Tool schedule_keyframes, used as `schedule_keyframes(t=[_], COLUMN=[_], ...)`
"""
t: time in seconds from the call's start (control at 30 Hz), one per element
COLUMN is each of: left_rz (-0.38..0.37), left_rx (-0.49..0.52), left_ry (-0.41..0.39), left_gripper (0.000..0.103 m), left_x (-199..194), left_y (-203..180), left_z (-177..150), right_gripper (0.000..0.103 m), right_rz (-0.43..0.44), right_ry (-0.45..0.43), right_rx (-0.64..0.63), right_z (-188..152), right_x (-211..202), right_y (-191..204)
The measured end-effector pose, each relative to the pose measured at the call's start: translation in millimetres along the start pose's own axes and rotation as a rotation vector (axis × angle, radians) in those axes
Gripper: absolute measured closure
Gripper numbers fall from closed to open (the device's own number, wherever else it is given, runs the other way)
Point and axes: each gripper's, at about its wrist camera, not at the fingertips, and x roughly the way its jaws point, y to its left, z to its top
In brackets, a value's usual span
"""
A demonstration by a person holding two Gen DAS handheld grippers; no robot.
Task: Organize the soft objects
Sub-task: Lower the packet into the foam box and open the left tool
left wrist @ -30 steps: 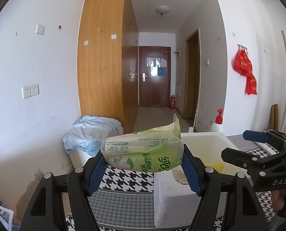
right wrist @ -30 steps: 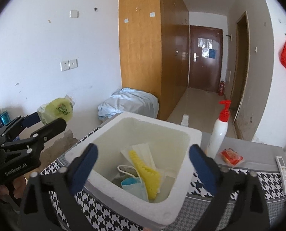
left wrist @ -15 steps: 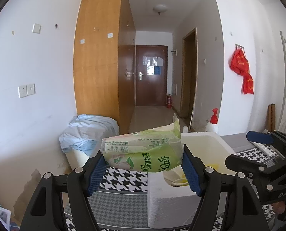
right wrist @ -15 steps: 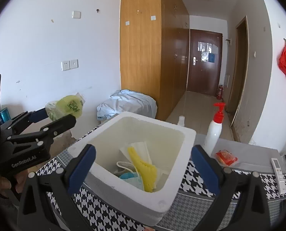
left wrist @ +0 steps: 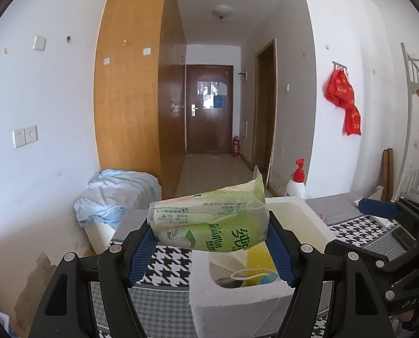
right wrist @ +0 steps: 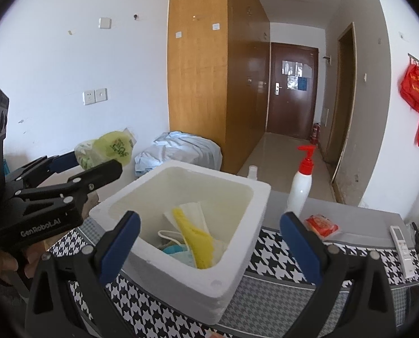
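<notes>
My left gripper point(left wrist: 209, 242) is shut on a green tissue pack point(left wrist: 209, 225), held lengthwise between its blue pads in the air. The same tissue pack point(right wrist: 108, 149) shows in the right wrist view, left of and above the white foam box point(right wrist: 246, 188). In the left wrist view the foam box point(left wrist: 232, 307) stands just beyond the pack, to the lower right. Inside the box lie face masks point(right wrist: 192, 233), white, yellow and blue. My right gripper point(right wrist: 209, 242) stands open in front of the box with nothing between its fingers.
The box rests on a houndstooth cloth point(right wrist: 277, 248) over the table. Behind it stand a white pump bottle with a red top point(right wrist: 301, 188), a small red packet point(right wrist: 322, 225) and a remote point(right wrist: 403, 250). A pale blue cloth bundle point(right wrist: 178, 149) lies by the wall.
The left gripper with the tissue pack has drifted a little toward the foam box, whose inside now shows more below the pack. The right gripper has barely moved.
</notes>
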Motion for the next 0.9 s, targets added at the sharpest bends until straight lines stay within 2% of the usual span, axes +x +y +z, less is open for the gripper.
schedule_keyframes(t=[0.6,0.9], left_rz=[-0.067,-0.059], left_rx=[0.004,0.016], left_ry=[0.037,0.052], left_gripper=[0.03,0.03], left_x=[24.8,36.4], left_y=[-25.7,-35.1], left_z=[8.8,11.1], right_gripper=[0.002,0.002], right_rz=[-0.06,-0.078], right_ry=[0.009,0.005], right_rx=[0.046,0.068], right_z=[-11.6,-14.5], right_x=[-5.8,-11.0], right_y=[-30.5,-43.4])
